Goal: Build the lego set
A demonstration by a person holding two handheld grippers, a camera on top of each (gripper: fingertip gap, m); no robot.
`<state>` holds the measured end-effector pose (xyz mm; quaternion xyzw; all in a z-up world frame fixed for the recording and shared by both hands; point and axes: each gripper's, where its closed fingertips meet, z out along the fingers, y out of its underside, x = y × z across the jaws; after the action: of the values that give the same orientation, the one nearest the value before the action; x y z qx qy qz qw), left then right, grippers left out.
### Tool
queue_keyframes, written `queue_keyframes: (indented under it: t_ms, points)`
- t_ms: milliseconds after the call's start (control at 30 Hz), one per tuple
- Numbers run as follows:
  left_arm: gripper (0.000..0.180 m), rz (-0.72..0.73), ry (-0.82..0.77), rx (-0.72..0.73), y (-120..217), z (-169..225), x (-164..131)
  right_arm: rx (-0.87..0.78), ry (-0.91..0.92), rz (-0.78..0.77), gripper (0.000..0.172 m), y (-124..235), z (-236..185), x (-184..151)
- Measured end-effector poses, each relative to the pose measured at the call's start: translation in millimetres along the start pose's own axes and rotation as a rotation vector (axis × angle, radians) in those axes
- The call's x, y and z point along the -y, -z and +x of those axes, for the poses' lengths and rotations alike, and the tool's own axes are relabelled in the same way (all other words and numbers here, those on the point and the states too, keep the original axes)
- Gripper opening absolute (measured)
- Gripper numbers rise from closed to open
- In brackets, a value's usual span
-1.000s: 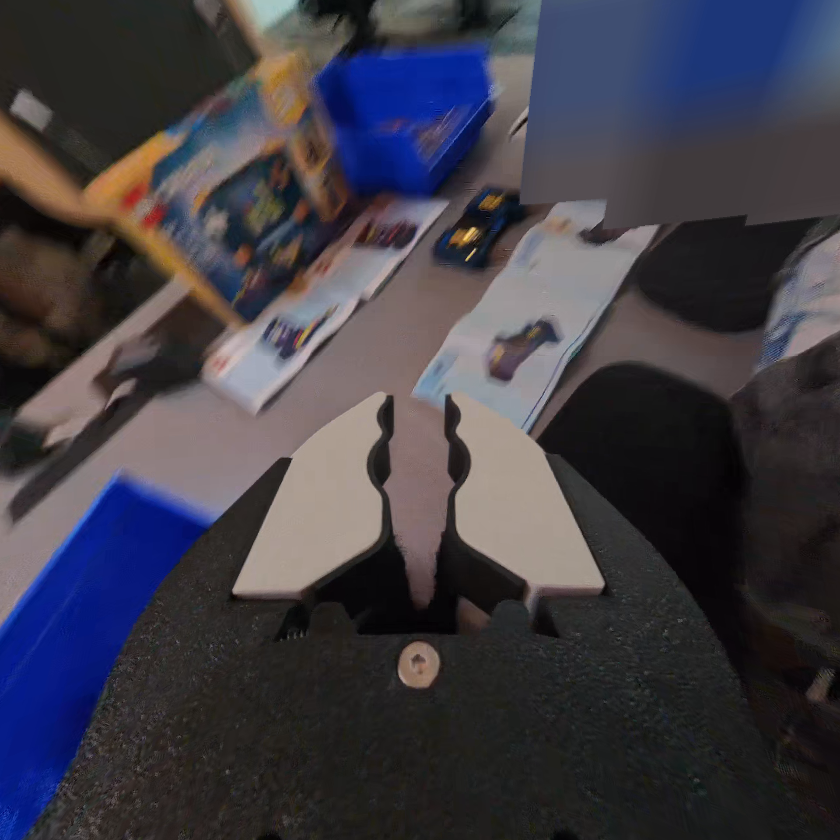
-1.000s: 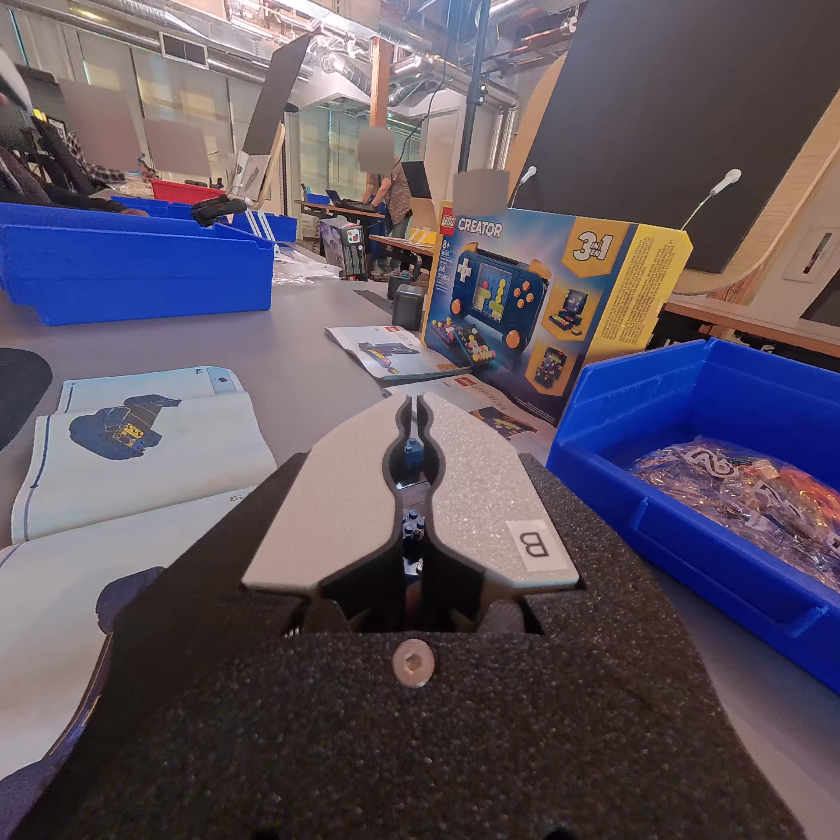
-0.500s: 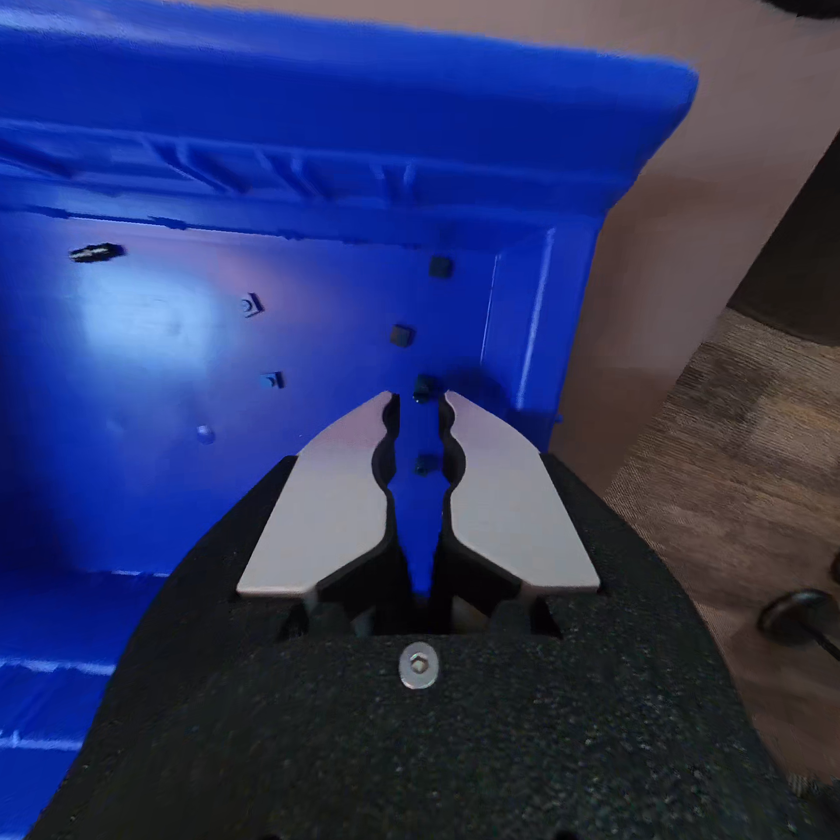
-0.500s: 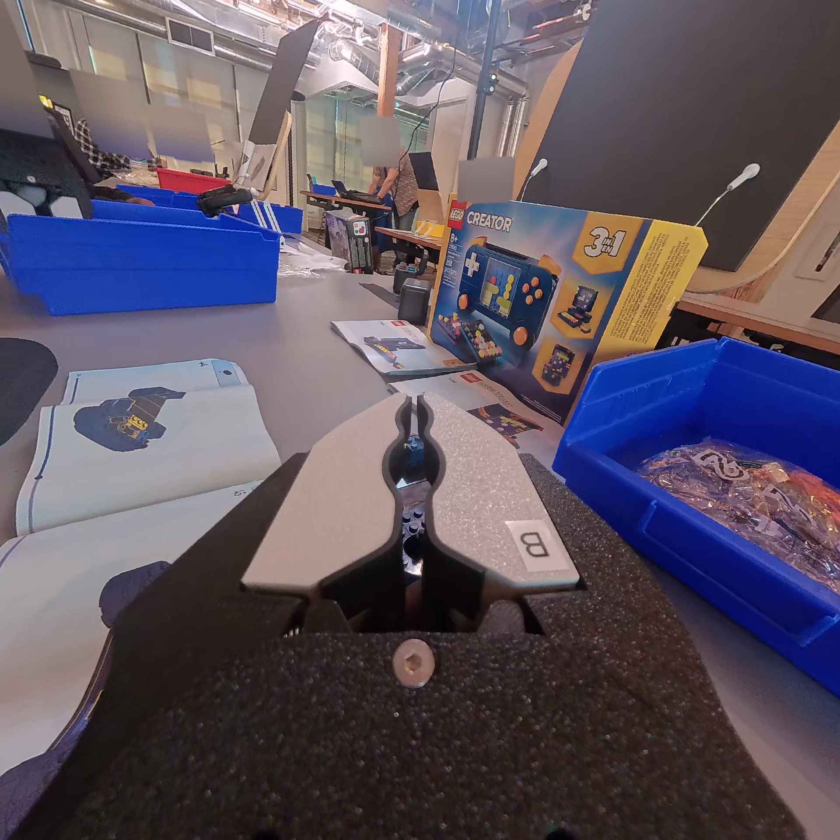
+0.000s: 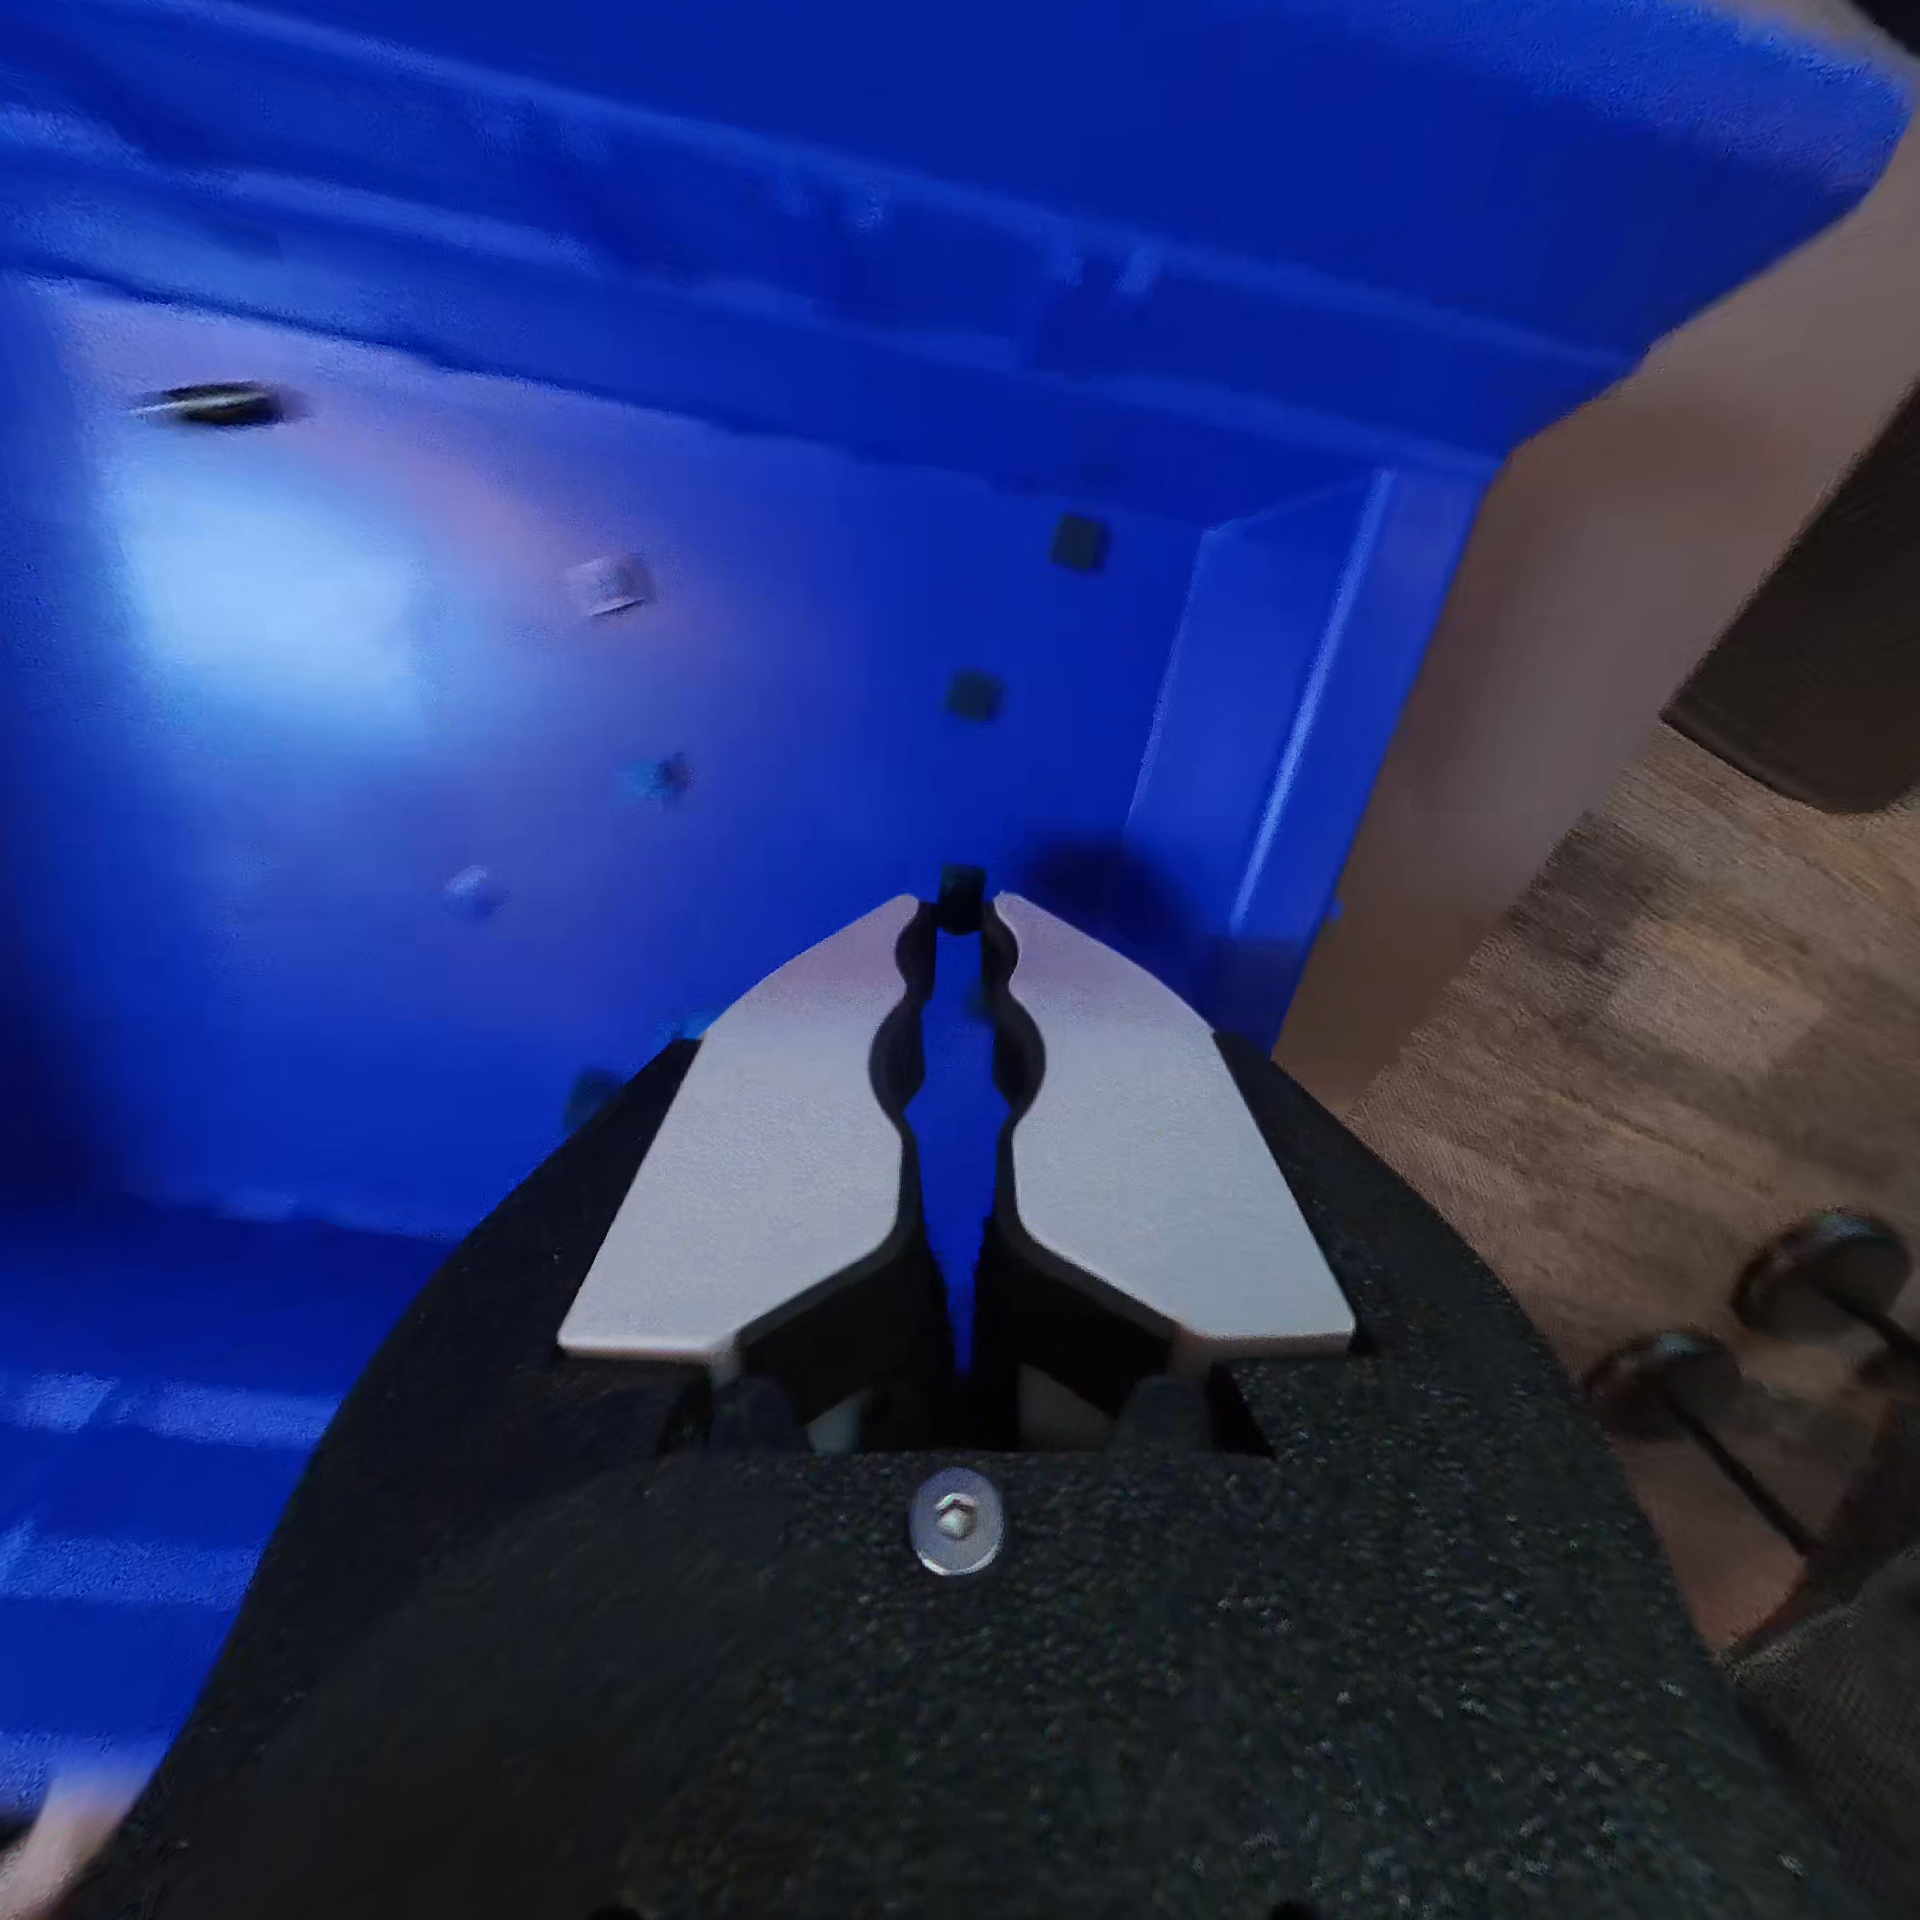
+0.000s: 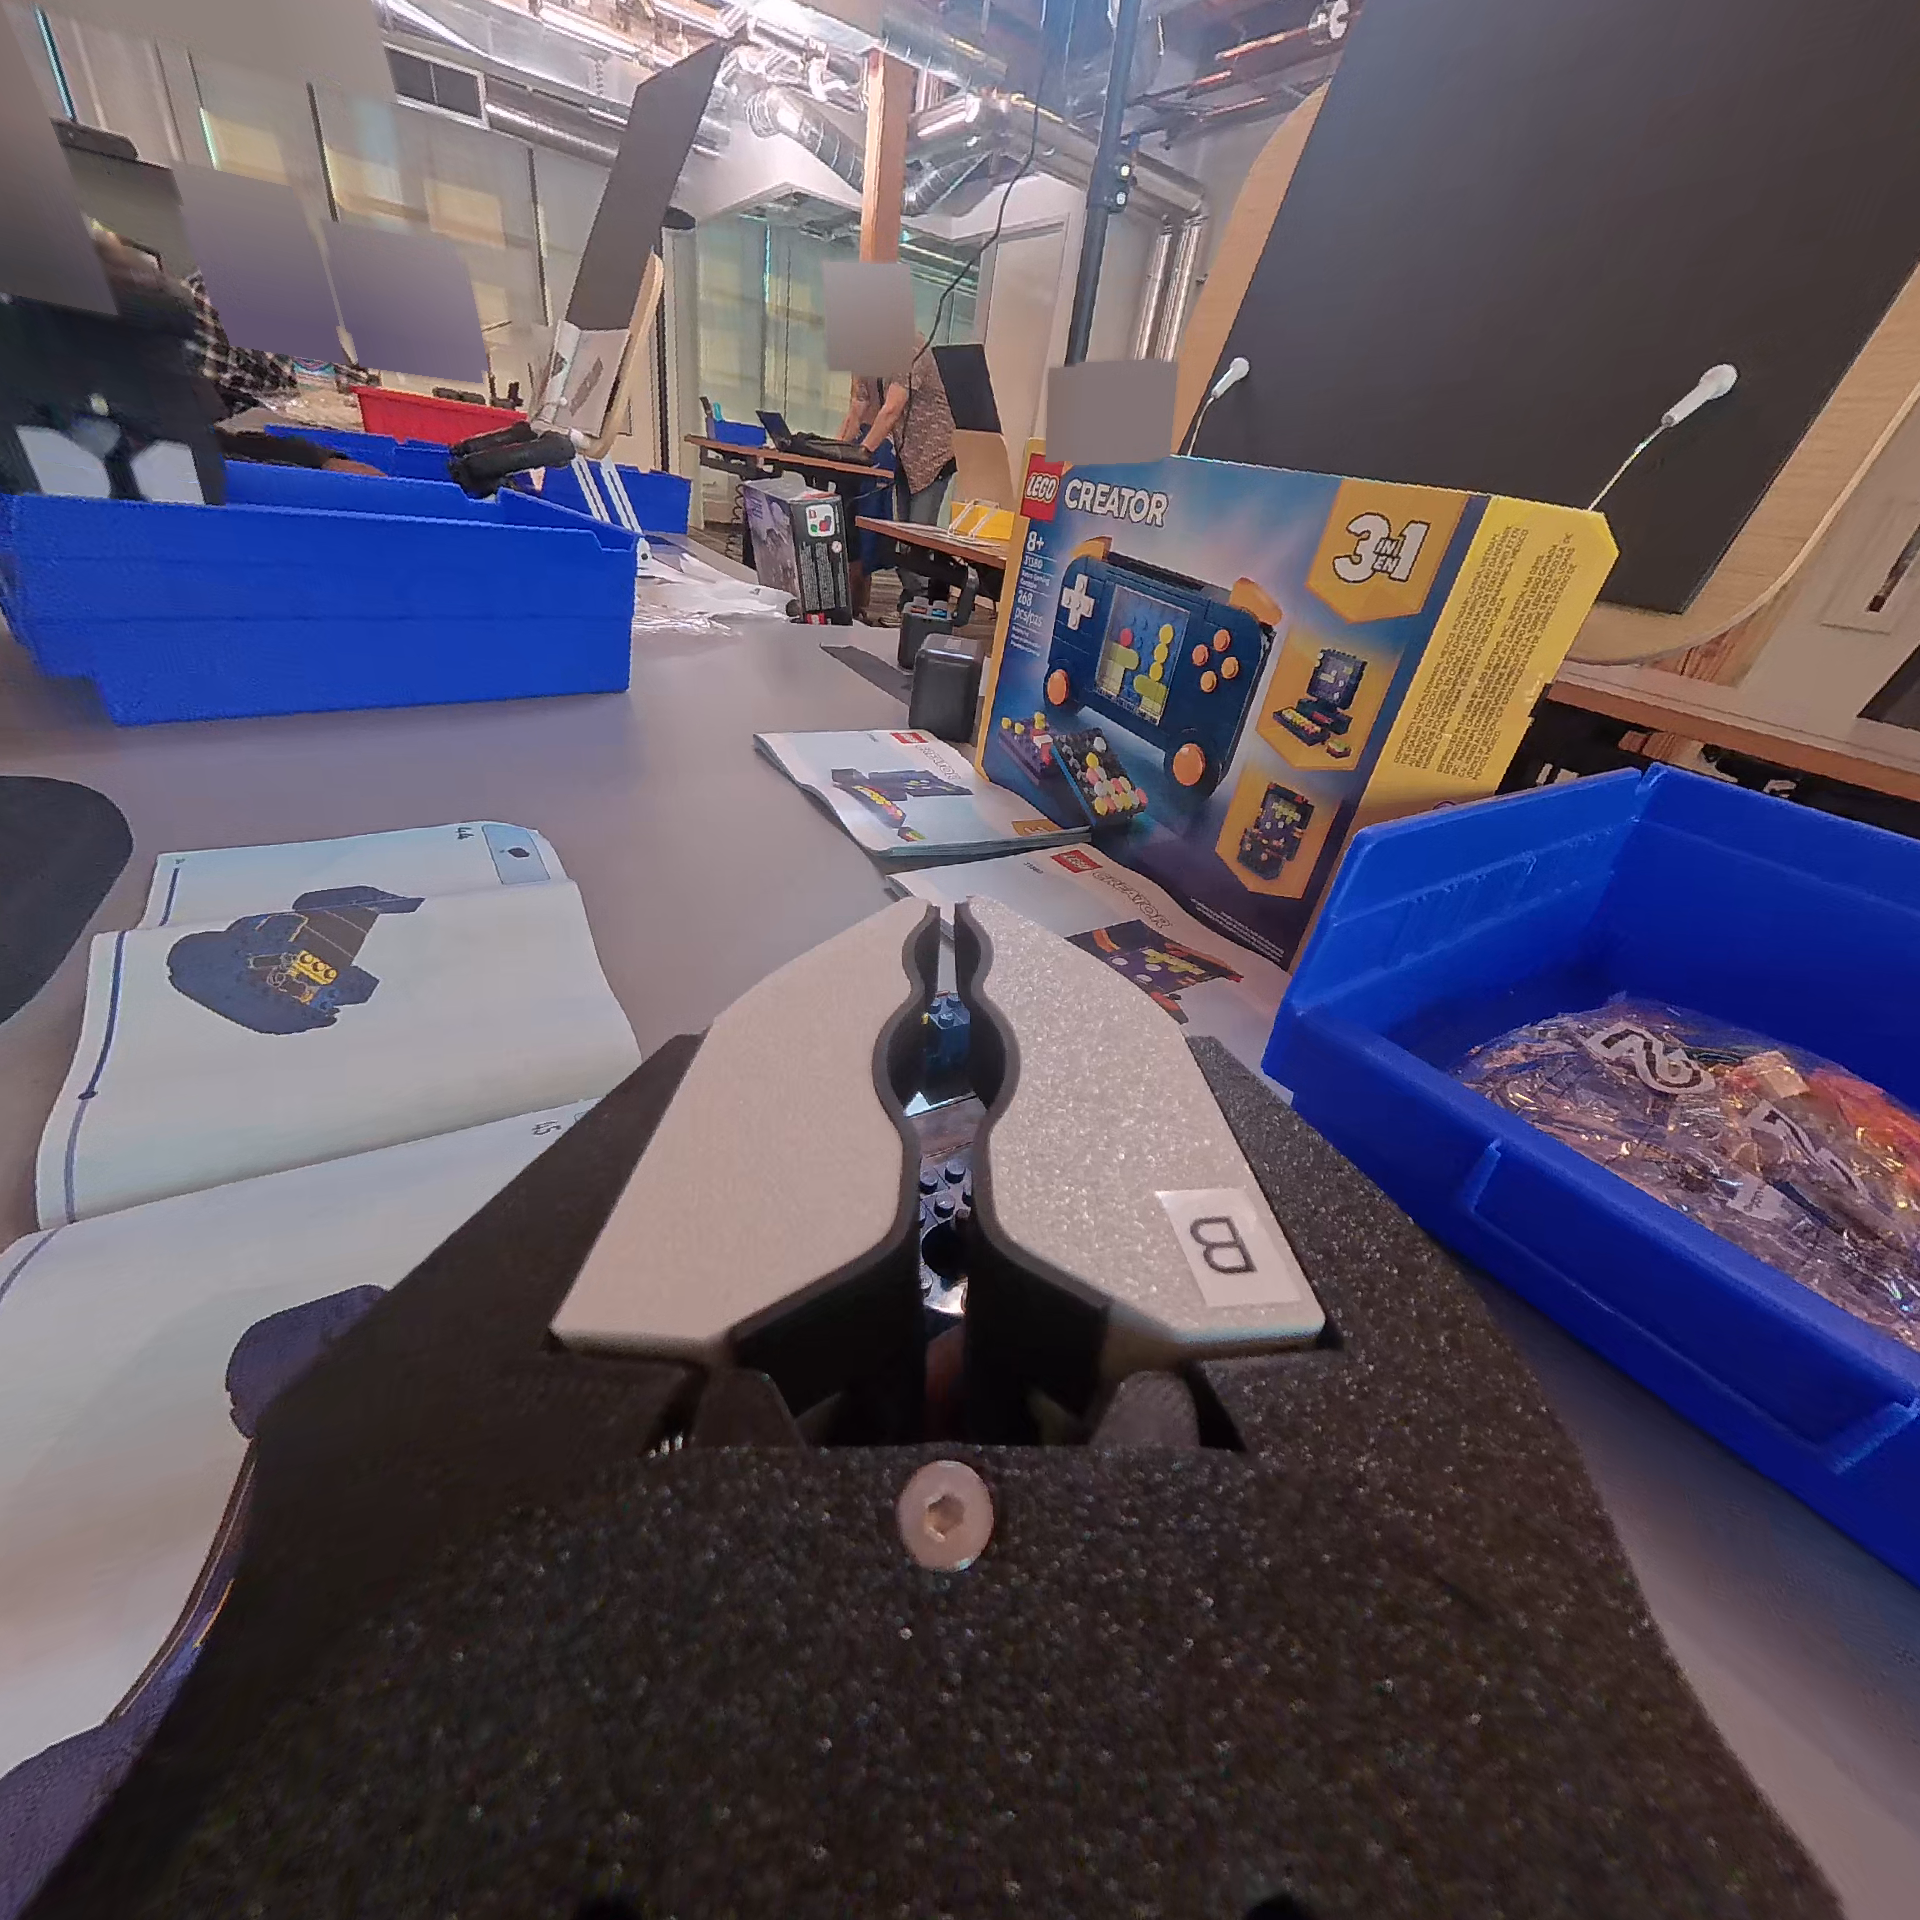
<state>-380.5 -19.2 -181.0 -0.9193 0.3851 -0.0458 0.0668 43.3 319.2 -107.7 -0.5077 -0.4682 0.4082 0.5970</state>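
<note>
In the left wrist view my left gripper [image 5: 958, 914] reaches into a blue bin [image 5: 935, 260] near its right corner. Its fingertips are closed on a small black piece [image 5: 958, 896] at the bin floor. Other small dark pieces [image 5: 974, 694] lie scattered on the floor of the bin. In the right wrist view my right gripper [image 6: 943, 914] is shut on a dark blue brick build [image 6: 943, 1034], which sits deep between the fingers, low over the grey table [image 6: 675, 790]. The left gripper also shows at the far left of the right wrist view [image 6: 104, 457], over the same blue bin [image 6: 312, 603].
An open instruction booklet [image 6: 332, 1018] lies left of my right gripper. Closed booklets [image 6: 894, 790] and a tall toy box [image 6: 1278, 665] stand ahead. A blue bin [image 6: 1558, 935] with plastic bags [image 6: 1714, 1132] is at the right. A person [image 6: 914, 416] stands far back. Brown floor [image 5: 1610, 1039] shows beyond the left bin. Across from one pair of fingers to the other is roughly 55 cm.
My left gripper swung from over the table down into the blue bin and its fingers closed in on a small black piece. My right gripper stayed shut on the brick build, nearly still.
</note>
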Motion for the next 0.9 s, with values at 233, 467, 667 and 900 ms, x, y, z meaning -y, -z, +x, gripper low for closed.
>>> queue_keyframes:
  t_ms: [233,467,667,900]
  points:
    - [0.007,0.369,-0.120,0.330,119,30,159,0.015,0.014,-0.024,0.001,-3,-4,-3]
    - [0.007,0.251,-0.370,-0.003,8,78,304,0.045,0.007,-0.038,0.002,-3,-9,-4]
    - [0.007,0.125,-0.335,-0.040,-50,6,341,0.065,0.005,-0.064,0.003,-4,-12,-7]
    - [0.007,-0.024,-0.400,-0.001,-77,-23,349,0.060,0.000,-0.061,0.003,-4,-11,-7]
